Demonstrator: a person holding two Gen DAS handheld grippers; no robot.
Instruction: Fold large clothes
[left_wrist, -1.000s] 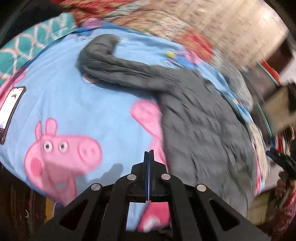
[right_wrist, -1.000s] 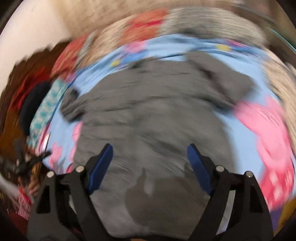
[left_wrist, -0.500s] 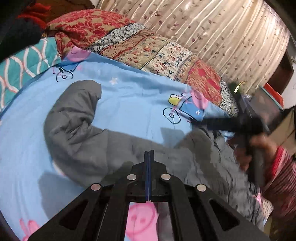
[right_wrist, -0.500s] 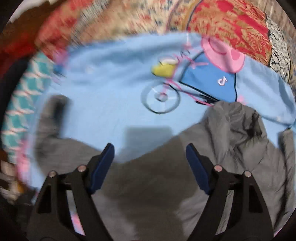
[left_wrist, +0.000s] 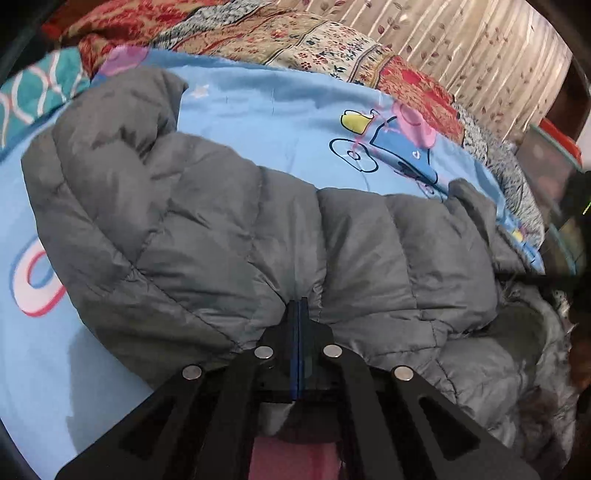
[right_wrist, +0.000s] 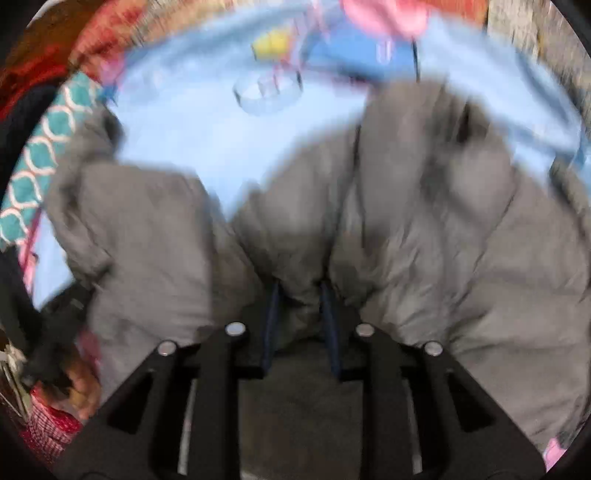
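A grey puffer jacket (left_wrist: 229, 236) lies bunched across a light blue cartoon bedsheet (left_wrist: 280, 110). One sleeve reaches up toward the top left. My left gripper (left_wrist: 299, 308) is shut, and jacket cloth puckers around its tip, so it seems pinched there. In the right wrist view the same jacket (right_wrist: 443, 229) fills the lower half, blurred. My right gripper (right_wrist: 299, 302) is closing its jaws, with a gathered fold of the grey cloth between the blue pads (right_wrist: 271, 314). A hand (right_wrist: 79, 387) with the other gripper shows at the lower left.
Patterned red and cream quilts (left_wrist: 303, 44) are heaped along the far side of the bed. A striped curtain (left_wrist: 480, 55) hangs behind them. A teal pillow (right_wrist: 40, 162) lies at the left. Dark and red objects (left_wrist: 554, 158) stand beyond the bed's right edge.
The left gripper came down and in over the jacket, which now lies bunched at its tip. The right jaws narrowed from wide open onto a fold of the cloth.
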